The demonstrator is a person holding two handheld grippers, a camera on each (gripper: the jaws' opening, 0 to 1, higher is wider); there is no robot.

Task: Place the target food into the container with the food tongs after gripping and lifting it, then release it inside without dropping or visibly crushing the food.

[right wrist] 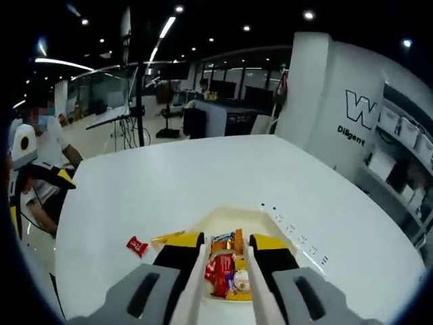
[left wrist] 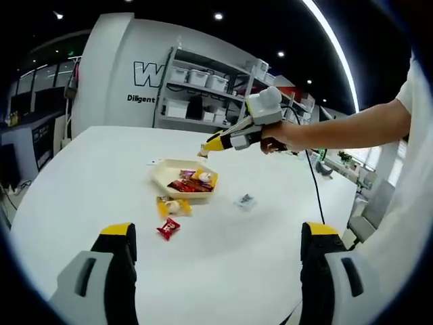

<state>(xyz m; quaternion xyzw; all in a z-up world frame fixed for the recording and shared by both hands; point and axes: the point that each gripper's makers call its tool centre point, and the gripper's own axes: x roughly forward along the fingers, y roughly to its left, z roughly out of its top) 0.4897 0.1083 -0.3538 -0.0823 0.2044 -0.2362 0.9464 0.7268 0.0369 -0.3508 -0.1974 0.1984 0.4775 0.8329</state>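
We see the container (left wrist: 184, 178), a pale shallow tray, on the white table (left wrist: 101, 176) in the left gripper view, with several wrapped snacks (left wrist: 191, 183) heaped in it, red and orange among them. Just beside it on the table lie a yellow packet (left wrist: 173, 206) and a red-wrapped candy (left wrist: 168, 229), one of each, and a small dark-printed wrapper (left wrist: 245, 200) sits a little apart on the other side. In that view the right gripper (left wrist: 205, 150), held in a person's hand (left wrist: 283, 136), hovers over the far edge of the container; something small seems pinched at its tip, but we cannot tell what.

The right gripper view looks straight down into the container (right wrist: 267, 223): the right gripper (right wrist: 226, 254) has its two jaws set narrowly apart, and the wrapped snacks (right wrist: 225, 264) show in the gap. We cannot tell whether they clamp any piece. The red candy (right wrist: 137, 245) lies outside the tray, and the left gripper (right wrist: 24, 159) appears at the far edge.

The left gripper (left wrist: 218, 233) stands with jaws spread wide, holding nothing, above bare table.
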